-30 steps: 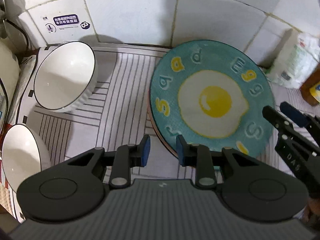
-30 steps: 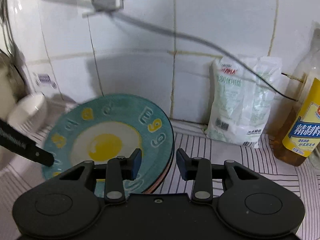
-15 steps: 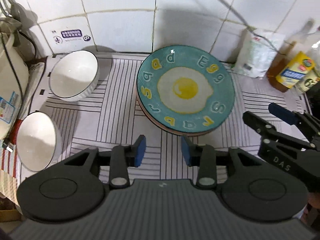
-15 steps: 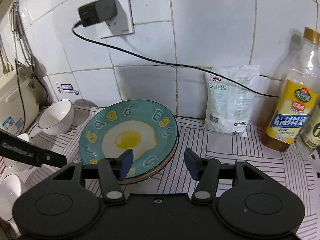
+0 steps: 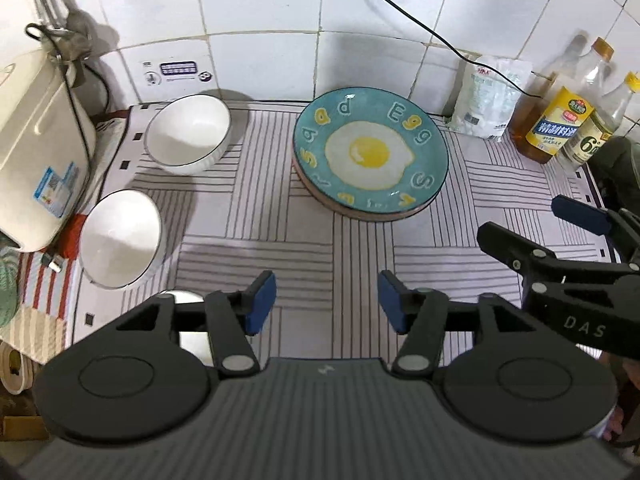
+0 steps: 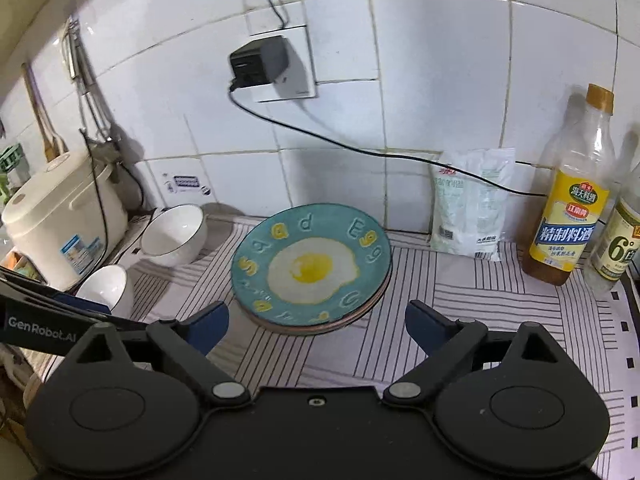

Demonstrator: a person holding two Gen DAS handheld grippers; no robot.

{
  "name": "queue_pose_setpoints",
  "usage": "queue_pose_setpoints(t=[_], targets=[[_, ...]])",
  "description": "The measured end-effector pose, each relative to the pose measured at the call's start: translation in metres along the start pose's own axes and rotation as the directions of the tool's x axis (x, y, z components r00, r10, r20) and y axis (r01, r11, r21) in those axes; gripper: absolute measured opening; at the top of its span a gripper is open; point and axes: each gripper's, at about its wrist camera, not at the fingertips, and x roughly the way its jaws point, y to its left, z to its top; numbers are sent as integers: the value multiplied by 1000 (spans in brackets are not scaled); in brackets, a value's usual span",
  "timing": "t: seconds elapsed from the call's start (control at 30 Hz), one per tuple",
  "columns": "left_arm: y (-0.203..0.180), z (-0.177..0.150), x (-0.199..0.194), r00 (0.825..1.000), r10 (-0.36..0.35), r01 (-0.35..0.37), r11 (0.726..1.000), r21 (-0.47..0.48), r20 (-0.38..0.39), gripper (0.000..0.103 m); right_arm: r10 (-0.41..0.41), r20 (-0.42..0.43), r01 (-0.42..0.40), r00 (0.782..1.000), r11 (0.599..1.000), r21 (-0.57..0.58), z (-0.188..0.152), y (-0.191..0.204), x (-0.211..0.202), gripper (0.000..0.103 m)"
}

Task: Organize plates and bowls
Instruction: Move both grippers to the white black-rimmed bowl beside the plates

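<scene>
Both claws hang clear above the striped mat [image 5: 256,208], jaws opening with nothing between them — the left gripper [image 5: 326,302] about half apart, the right gripper [image 6: 316,326] spread wide. The egg plate [image 5: 370,160] tops a stack mid-mat; two white bowls [image 5: 188,132] [image 5: 120,238] sit apart by the rice cooker [image 5: 36,152]. Likely risks: a bowl nudged off the mat's left edge, or a swing into the bottles [image 6: 568,216] — open room lies only at the centre.
</scene>
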Motion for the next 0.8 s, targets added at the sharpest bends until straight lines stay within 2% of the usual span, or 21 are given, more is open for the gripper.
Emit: queue_pose_setpoints(t=[0.23, 0.33, 0.4, 0.53, 0.8], targets=[[12, -26, -22, 999, 30, -30, 999, 15, 24, 74, -8, -2, 8, 1000, 998, -59, -12, 22, -24, 97], [20, -37, -29, 999, 39, -39, 999, 7, 26, 78, 16, -4, -16, 1000, 996, -83, -18, 32, -33, 97], [28, -43, -31, 999, 36, -36, 999, -31, 18, 80, 36, 1, -36, 999, 994, -99, -23, 38, -38, 97], [40, -56, -32, 998, 54, -53, 997, -55, 16, 81, 132, 17, -130, 991, 988, -82, -33, 47, -45, 97], [55, -76, -28, 996, 89, -88, 995, -51, 11, 87, 188, 43, -172, 981, 956, -237, -59, 83, -48, 97]])
